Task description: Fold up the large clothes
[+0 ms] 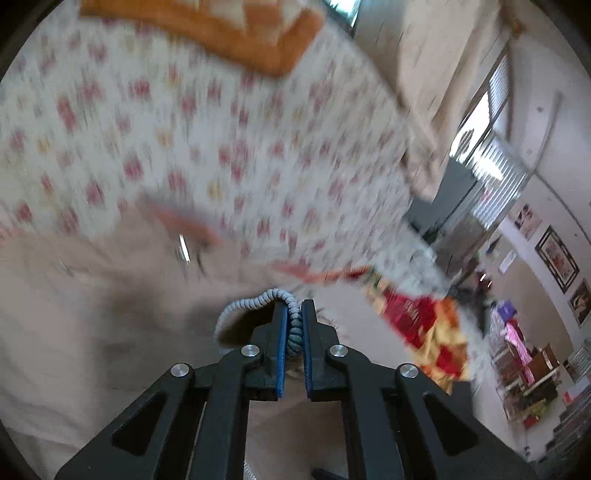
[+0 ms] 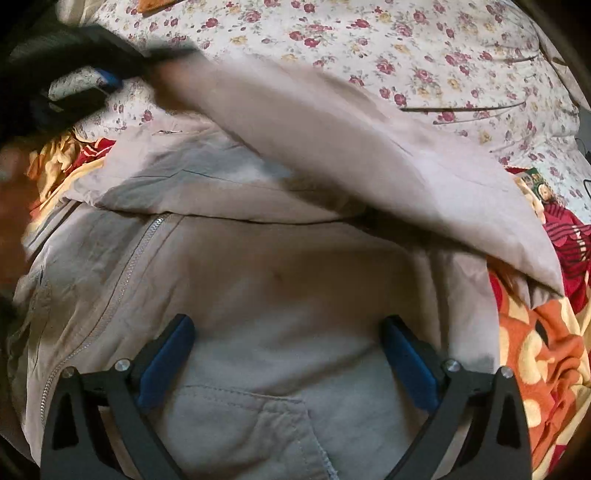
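Observation:
A beige zip-up jacket (image 2: 280, 280) lies spread on a floral bedsheet (image 2: 424, 48). Its zipper (image 2: 122, 273) runs down the left side and a pocket (image 2: 258, 417) shows near the bottom. My left gripper (image 1: 294, 314) is shut on the ribbed elastic cuff (image 1: 273, 295) of the jacket's sleeve (image 2: 332, 122) and holds it lifted across the jacket; the left wrist view is blurred. The left gripper also shows in the right wrist view (image 2: 92, 66) at the top left. My right gripper (image 2: 288, 339) is open and empty, low over the jacket body.
A red, orange and yellow patterned cloth (image 2: 543, 350) lies under the jacket's right side and shows in the left wrist view (image 1: 424, 332). An orange blanket (image 1: 236, 33) lies at the bed's far end. Shelves and framed pictures (image 1: 554, 258) line the room's wall.

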`<state>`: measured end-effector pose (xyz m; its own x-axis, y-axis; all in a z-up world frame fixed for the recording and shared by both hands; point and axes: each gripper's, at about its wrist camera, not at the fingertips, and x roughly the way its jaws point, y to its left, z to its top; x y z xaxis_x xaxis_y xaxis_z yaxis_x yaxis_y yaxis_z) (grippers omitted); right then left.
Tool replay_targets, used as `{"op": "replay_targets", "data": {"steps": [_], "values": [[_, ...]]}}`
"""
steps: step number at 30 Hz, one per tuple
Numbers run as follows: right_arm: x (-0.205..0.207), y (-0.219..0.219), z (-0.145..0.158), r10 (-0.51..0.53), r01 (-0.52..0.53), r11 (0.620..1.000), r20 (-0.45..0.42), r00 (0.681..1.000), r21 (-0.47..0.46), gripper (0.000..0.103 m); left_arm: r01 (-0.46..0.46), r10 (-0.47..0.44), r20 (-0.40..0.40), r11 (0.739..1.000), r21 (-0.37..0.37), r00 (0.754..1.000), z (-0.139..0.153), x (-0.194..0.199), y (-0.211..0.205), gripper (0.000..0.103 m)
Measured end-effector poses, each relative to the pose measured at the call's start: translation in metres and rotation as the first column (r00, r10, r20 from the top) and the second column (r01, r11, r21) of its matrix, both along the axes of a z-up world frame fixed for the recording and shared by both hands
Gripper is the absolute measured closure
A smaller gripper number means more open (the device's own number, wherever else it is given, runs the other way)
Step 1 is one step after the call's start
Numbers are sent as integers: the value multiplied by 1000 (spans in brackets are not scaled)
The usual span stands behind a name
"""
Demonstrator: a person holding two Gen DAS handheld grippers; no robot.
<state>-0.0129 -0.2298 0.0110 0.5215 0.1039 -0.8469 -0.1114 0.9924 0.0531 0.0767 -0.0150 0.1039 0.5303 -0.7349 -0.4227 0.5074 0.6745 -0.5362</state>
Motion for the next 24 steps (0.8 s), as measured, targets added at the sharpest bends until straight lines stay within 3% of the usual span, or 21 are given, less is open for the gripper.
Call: {"op": "replay_targets", "data": {"steps": [4,6,10,14,17,19,20,22,24], "values": [[-1,-1,-1,1,-1,1000,5,1000,-4,0,-118,119,68,993,-20,991,31,-14,59,103],[0,0,-1,3,-3,1000,7,1000,-7,0,-185,185,51,983,-10,981,31,-12,85,103],[1,-2,-1,5,-5,1000,8,1000,-7,0,-325,326,-10,945,32,945,12,-5,140,103],[2,-2,-1,5,-5,1000,8,1000,-7,0,-357,376,-116,921,154,919,-37,13,152,103],[0,0,0,5,-5,1000,5,1000,-6,1,-383,437,-160,880,282,885,-61,19,152,101],[-1,-2,2,7,-7,1000,-6,1000,7,1,-419,466,-116,860,292,877,-55,13,154,94],[-1,-4,5,6,-6,1000,-12,1000,21,8,-442,484,-89,849,289,870,-51,9,157,91],[-5,-19,22,-5,3,992,17,1000,124,25,-519,548,-20,804,289,836,-40,-5,164,80],[-11,-40,43,-61,37,972,96,994,234,27,-595,613,37,749,292,790,-32,-15,171,78]]}}
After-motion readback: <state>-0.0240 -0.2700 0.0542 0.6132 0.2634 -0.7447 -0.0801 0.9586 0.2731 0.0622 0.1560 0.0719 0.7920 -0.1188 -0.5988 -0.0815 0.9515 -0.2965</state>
